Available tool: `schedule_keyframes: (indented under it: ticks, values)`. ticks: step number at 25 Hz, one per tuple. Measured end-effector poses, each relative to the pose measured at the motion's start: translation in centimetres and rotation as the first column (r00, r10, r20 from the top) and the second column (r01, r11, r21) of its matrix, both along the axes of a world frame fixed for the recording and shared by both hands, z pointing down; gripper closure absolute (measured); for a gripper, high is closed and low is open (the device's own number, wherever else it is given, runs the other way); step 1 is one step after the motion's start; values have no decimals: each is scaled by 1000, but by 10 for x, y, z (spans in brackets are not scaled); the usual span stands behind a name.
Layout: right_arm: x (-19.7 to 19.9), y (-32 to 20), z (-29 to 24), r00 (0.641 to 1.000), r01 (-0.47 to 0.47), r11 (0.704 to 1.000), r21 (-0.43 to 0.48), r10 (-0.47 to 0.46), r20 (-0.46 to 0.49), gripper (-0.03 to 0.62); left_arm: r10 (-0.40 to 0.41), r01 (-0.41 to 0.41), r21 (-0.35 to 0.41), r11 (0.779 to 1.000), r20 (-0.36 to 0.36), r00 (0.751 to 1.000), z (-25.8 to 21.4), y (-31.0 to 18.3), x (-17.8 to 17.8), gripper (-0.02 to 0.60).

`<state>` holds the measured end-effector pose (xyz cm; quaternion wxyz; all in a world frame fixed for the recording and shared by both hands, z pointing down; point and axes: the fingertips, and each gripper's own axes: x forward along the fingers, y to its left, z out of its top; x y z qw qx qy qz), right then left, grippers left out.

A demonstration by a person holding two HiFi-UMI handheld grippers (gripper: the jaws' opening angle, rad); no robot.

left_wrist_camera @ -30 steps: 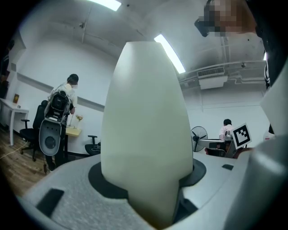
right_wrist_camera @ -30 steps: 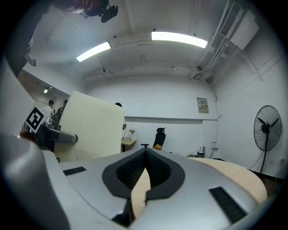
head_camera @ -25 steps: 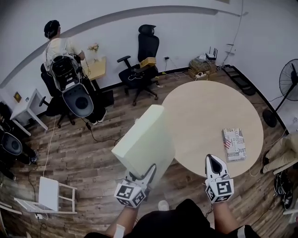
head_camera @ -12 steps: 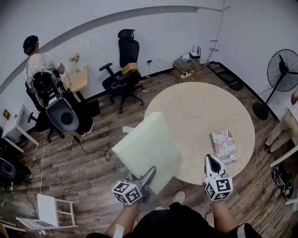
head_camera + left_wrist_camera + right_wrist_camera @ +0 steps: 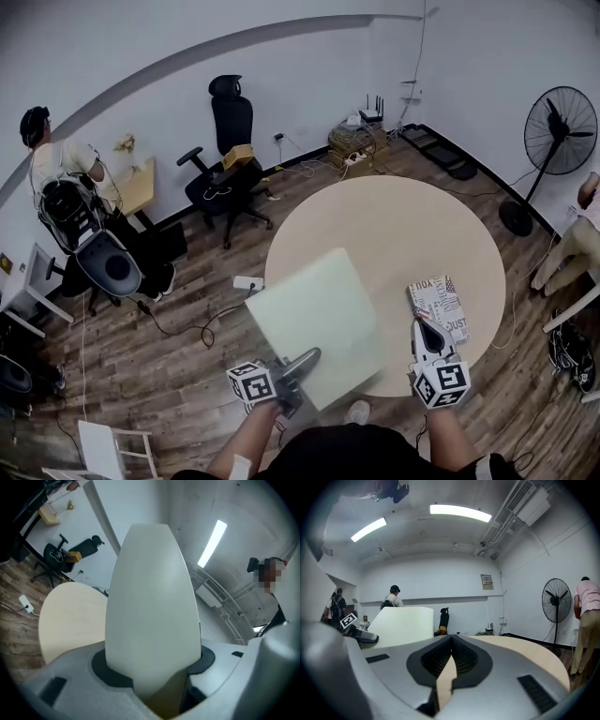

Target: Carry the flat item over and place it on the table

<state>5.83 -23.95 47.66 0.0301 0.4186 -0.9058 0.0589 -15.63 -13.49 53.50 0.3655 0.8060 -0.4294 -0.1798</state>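
A pale green flat foam slab (image 5: pixel 319 314) is held by its near edge in my left gripper (image 5: pixel 305 359), which is shut on it. The slab lies nearly flat, its far part over the near-left edge of the round beige table (image 5: pixel 394 220). In the left gripper view the slab (image 5: pixel 152 597) rises from between the jaws and fills the middle, with the table (image 5: pixel 70 616) behind it. My right gripper (image 5: pixel 427 328) is shut and empty over the table's near edge. From the right gripper view (image 5: pixel 451 641) the slab (image 5: pixel 405 625) shows at the left.
A printed book (image 5: pixel 439 305) lies on the table just beyond the right gripper. A black office chair (image 5: pixel 230 150) and a person at a desk (image 5: pixel 56 169) are at the back left. A standing fan (image 5: pixel 561 122) and another person (image 5: pixel 586 216) are at the right.
Both grippers have moved closer to the table. The slab has tilted from steep to nearly flat and now overlaps the table's edge. The right gripper now reaches the book.
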Motion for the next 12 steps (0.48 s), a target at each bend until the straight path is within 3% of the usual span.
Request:
schedule_keyframes:
  ticks: [5, 8, 12]
  values:
    - [21, -27, -13, 993, 10, 1000, -5, -9, 114, 597, 104, -109, -41, 993, -113, 988, 13, -35, 19, 311]
    - [30, -35, -17, 994, 17, 1000, 14, -19, 111, 597, 162, -172, -48, 984, -171, 972, 19, -52, 29, 311]
    - [38, -46, -13, 994, 5, 1000, 8, -6, 105, 597, 221, -244, -108, 964, -190, 957, 41, -77, 36, 311]
